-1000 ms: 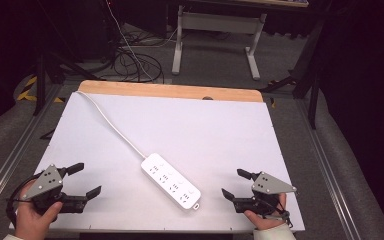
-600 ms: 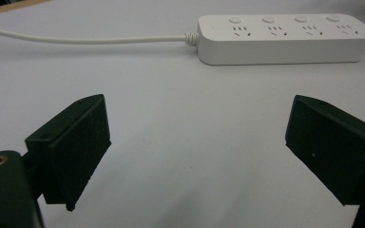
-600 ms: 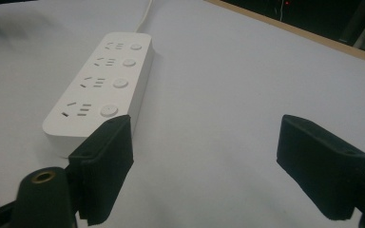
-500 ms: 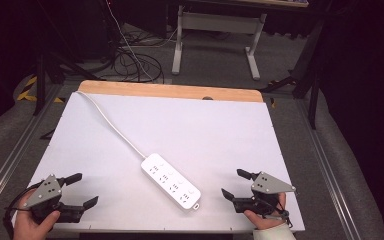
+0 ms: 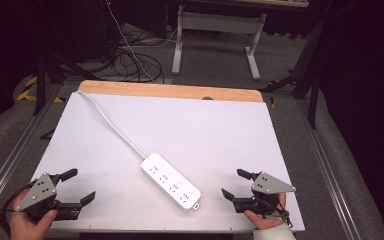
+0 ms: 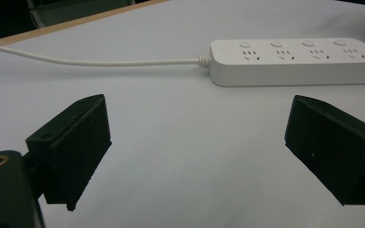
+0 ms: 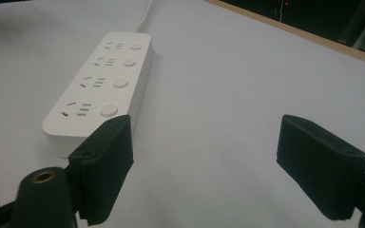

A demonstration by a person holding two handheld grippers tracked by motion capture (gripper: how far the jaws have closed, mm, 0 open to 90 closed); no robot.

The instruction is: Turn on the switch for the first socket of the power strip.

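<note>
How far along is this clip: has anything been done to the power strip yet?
Nothing looks done. The power strip lies flat mid-table, sockets empty, cord running to the far edge. In hand: nothing; the left gripper and right gripper sit open at the near corners, clear of it. Any handling is left.

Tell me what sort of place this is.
Probably a lab or workshop recording bench: a white-topped table holding one power strip, loose cables on the grey floor, and a desk frame behind.

— Any writing to read here, a brand or a number?
— None. The white power strip [image 6: 294,61] bears only socket slots and round buttons, with no legible label or print on it.
</note>
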